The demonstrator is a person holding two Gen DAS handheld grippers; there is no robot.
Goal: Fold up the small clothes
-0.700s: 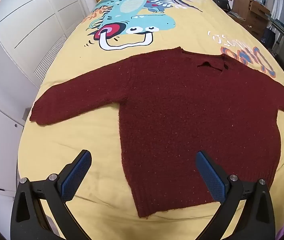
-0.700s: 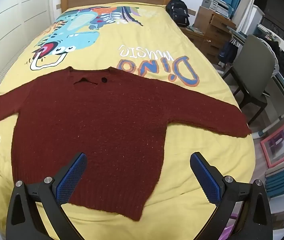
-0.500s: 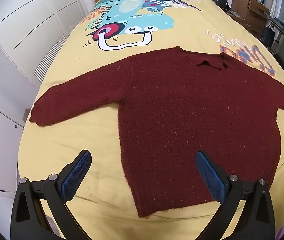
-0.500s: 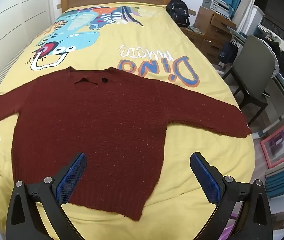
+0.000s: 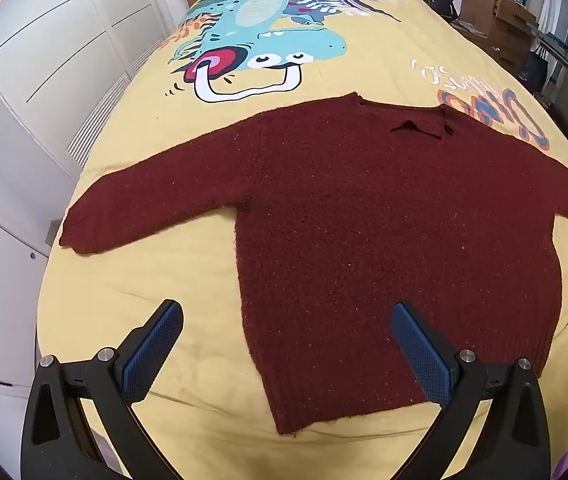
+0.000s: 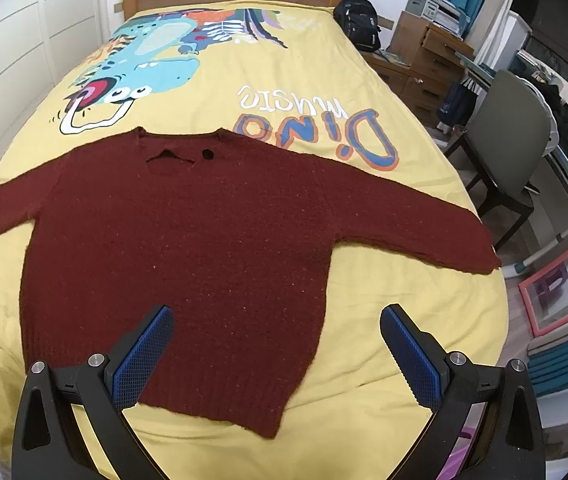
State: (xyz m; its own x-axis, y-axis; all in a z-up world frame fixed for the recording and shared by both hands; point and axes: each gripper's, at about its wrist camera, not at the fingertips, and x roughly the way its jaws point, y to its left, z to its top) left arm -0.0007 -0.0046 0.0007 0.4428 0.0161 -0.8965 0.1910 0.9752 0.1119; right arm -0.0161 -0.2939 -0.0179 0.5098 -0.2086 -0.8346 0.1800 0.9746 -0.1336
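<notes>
Left wrist view shows the maroon sweater [image 5: 384, 240] spread flat and face up on the yellow bedspread [image 5: 144, 280], both sleeves stretched out sideways, hem toward the camera and neckline toward the headboard. The left gripper [image 5: 286, 344] hangs above the hem's left corner with its jaws spread as wide as they go and nothing between them. From the right wrist view, the right gripper [image 6: 276, 340] is just as wide and empty, poised over the hem's right corner, where the right sleeve [image 6: 424, 224] runs out to the bed's edge.

No fold looks begun yet. The risks are judgements: the thick, fuzzy knit could bunch if a pad [image 6: 144, 356] catches only the top layer, dragging the body askew; a pinch that also takes in the bedspread would lift the cover with the garment; the far cuff, lying near the mattress edge, might slide off if tugged outward
</notes>
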